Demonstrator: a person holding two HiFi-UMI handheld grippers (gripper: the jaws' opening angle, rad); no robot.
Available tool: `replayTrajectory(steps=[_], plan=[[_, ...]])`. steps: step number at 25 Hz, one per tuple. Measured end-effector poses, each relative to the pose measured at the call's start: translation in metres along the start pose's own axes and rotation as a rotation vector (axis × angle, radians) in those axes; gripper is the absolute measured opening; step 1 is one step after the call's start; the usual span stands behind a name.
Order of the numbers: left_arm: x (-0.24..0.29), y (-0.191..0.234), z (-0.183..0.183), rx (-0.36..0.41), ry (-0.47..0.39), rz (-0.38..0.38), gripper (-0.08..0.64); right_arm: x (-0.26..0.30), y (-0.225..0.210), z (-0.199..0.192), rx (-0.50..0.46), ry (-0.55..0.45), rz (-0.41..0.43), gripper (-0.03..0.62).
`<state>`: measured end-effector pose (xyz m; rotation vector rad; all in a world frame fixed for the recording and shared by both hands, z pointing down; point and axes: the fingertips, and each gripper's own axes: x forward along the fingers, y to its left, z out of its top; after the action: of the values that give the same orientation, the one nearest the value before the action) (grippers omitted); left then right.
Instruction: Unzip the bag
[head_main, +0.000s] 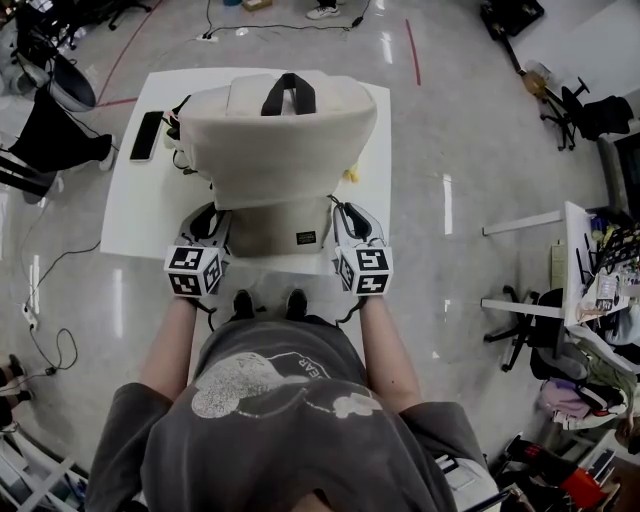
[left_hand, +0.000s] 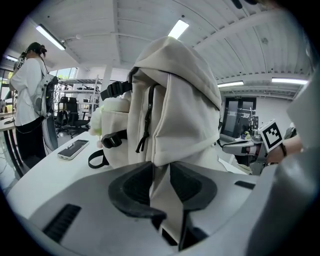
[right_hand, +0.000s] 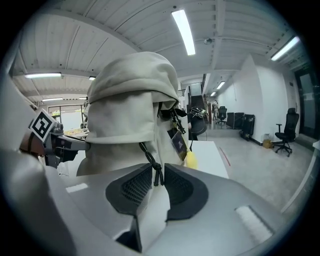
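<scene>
A cream backpack (head_main: 280, 150) stands on the white table (head_main: 130, 220), its black handle (head_main: 288, 92) on top and its front pocket toward me. My left gripper (head_main: 207, 225) sits at the pack's lower left corner. In the left gripper view a fold of the cream fabric (left_hand: 162, 195) lies between the gripper (left_hand: 160, 175) pads, which stand open beside it. A black side zipper (left_hand: 148, 120) runs up the pack above. My right gripper (head_main: 350, 222) is at the lower right corner. A black zipper pull cord (right_hand: 156, 172) hangs between that gripper's (right_hand: 157, 182) open pads with a gap on each side.
A black phone (head_main: 146, 135) lies on the table's left side. Straps spill out behind the pack's left side, and a small yellow thing (head_main: 351, 175) sits at its right. A person (left_hand: 27, 100) stands off to the left. Office chairs and desks ring the glossy floor.
</scene>
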<state>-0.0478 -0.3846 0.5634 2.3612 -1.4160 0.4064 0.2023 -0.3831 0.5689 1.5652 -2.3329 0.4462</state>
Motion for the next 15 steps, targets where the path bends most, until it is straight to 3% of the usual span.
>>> replayTrajectory(steps=[6, 15], plan=[[-0.003, 0.002, 0.001, 0.009, 0.009, 0.042, 0.135, -0.005, -0.006, 0.003, 0.039, -0.040, 0.032, 0.106], [-0.012, -0.004, -0.006, -0.023, 0.004, 0.152, 0.141, -0.003, -0.004, 0.004, 0.030, -0.075, 0.133, 0.103]])
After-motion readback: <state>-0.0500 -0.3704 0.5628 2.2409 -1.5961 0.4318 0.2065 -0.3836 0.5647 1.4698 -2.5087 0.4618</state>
